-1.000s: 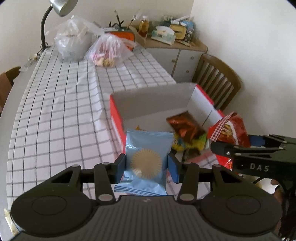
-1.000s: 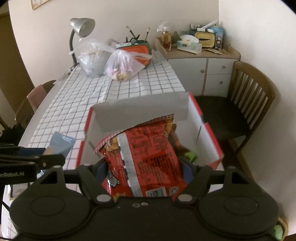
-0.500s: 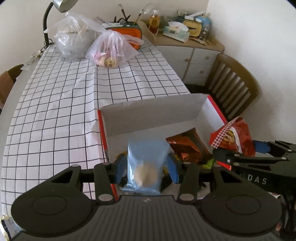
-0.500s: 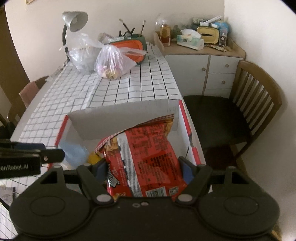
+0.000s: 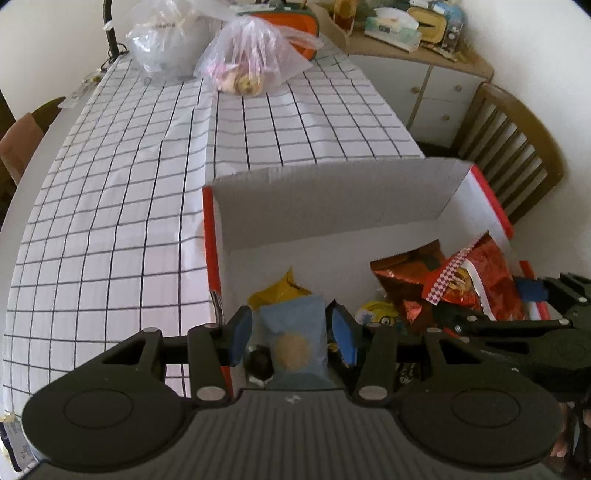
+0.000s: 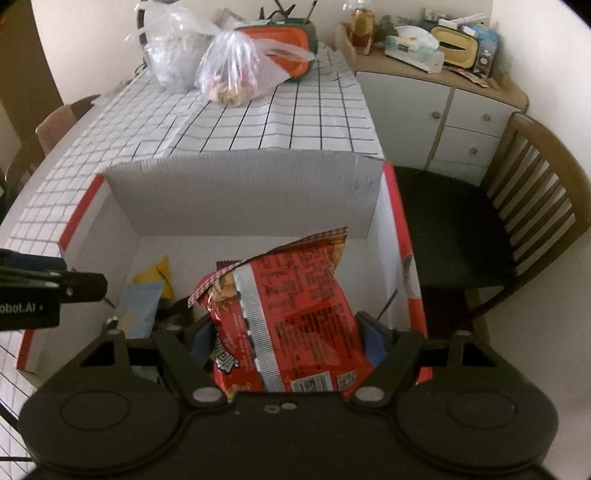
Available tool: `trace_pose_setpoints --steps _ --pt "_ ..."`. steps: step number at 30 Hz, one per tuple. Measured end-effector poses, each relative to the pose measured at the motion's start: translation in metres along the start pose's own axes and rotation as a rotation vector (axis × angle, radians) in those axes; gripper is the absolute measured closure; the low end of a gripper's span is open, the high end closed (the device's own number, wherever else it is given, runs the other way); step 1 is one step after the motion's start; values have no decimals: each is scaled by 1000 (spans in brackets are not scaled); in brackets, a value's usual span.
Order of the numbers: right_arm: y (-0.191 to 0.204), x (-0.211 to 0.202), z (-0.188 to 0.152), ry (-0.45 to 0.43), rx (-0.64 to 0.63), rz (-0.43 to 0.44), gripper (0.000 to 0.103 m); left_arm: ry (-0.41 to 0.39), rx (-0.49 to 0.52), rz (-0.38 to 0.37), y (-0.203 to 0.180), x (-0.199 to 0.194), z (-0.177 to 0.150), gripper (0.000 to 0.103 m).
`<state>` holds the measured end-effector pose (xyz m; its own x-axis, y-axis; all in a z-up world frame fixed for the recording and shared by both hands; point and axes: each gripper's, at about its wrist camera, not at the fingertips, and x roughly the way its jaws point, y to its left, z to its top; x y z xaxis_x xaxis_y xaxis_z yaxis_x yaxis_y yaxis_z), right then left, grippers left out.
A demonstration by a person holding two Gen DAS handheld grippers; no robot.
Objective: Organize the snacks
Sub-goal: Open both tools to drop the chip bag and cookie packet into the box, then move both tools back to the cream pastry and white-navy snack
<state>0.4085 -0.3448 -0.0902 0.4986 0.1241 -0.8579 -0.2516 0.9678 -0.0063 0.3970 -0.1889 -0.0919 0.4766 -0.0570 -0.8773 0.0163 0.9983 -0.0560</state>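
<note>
A red-and-white cardboard box (image 5: 332, 199) stands open on the checked table; it also shows in the right wrist view (image 6: 243, 192). My left gripper (image 5: 292, 334) is open over the box's near left part. A light blue cookie packet (image 5: 295, 343) lies loose between its fingers, inside the box, and shows in the right wrist view (image 6: 138, 310). My right gripper (image 6: 286, 338) is shut on a red noodle packet (image 6: 288, 317) held over the box; the packet also shows in the left wrist view (image 5: 480, 280). A yellow packet (image 5: 282, 288) and a brown-red foil packet (image 5: 410, 273) lie in the box.
Two clear plastic bags (image 5: 251, 62) and an orange case (image 5: 295, 22) stand at the table's far end. A wooden chair (image 6: 517, 221) stands right of the box, beside a white cabinet (image 6: 443, 107) with clutter on top.
My left gripper moved forward over the box and opened, letting the blue cookie packet drop inside. My right gripper carried the red noodle packet forward over the box.
</note>
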Motion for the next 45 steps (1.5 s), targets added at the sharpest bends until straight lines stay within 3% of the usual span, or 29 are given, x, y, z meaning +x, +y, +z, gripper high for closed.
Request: trace_pose_setpoints --steps 13,18,27,29,45 --pt "-5 3 -6 -7 -18 46 25 3 -15 15 -5 5 -20 54" --pt "-5 -7 -7 -22 -23 65 18 -16 -35 8 -1 -3 -27 49" --pt "2 -47 -15 -79 -49 137 16 -76 -40 -20 5 -32 -39 43" --pt "5 -57 -16 -97 -55 149 8 -102 -33 -29 6 -42 -43 37" --pt "46 -117 -37 -206 -67 237 1 -223 -17 -59 41 -98 -78 31"
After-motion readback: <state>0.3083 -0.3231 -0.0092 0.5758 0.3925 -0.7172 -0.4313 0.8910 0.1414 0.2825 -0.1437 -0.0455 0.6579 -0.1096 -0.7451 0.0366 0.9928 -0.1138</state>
